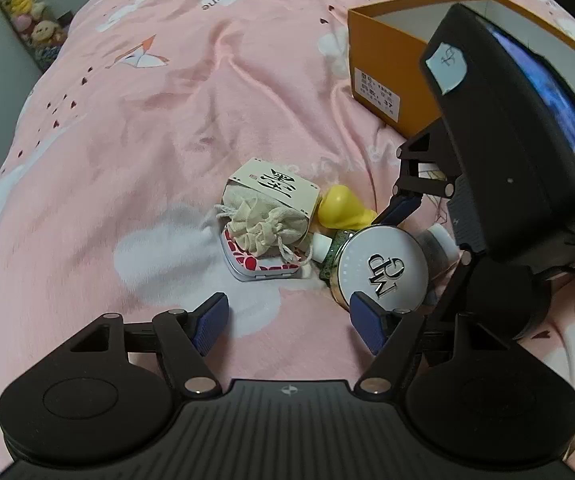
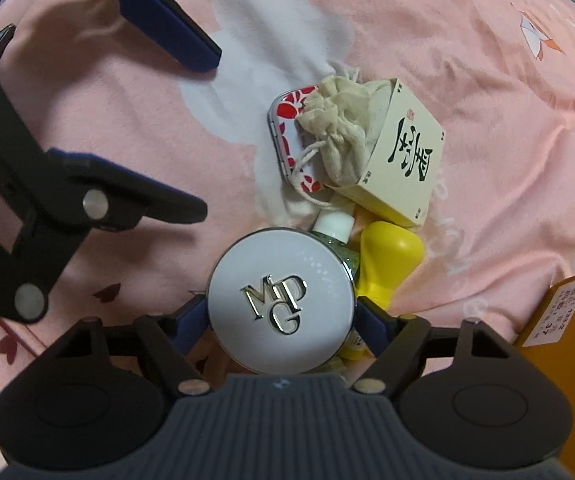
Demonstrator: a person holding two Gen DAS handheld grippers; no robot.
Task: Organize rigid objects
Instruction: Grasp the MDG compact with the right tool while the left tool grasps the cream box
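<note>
A round white compact [image 2: 281, 300] with silver letters lies on top of a small pile on the pink bedspread. My right gripper [image 2: 283, 322] points down over it, its blue pads [image 2: 371, 324] set against the rim on both sides. In the left wrist view the compact [image 1: 383, 268] sits between the right gripper's fingers [image 1: 403, 206]. Beside it lie a yellow plastic piece [image 2: 387, 264], a white-capped green bottle [image 2: 335, 224], a cream box with black calligraphy [image 2: 407, 160], a cloth drawstring pouch [image 2: 339, 136] and a red-and-white floral tin [image 2: 287, 120]. My left gripper [image 1: 289, 326] hovers open just short of the pile, holding nothing.
An open orange cardboard box [image 1: 387, 72] with a white inside stands on the bed behind the pile to the right; its labelled side [image 2: 559, 312] shows at the right edge. Soft toys [image 1: 27, 12] line a shelf beyond the bed's far left corner.
</note>
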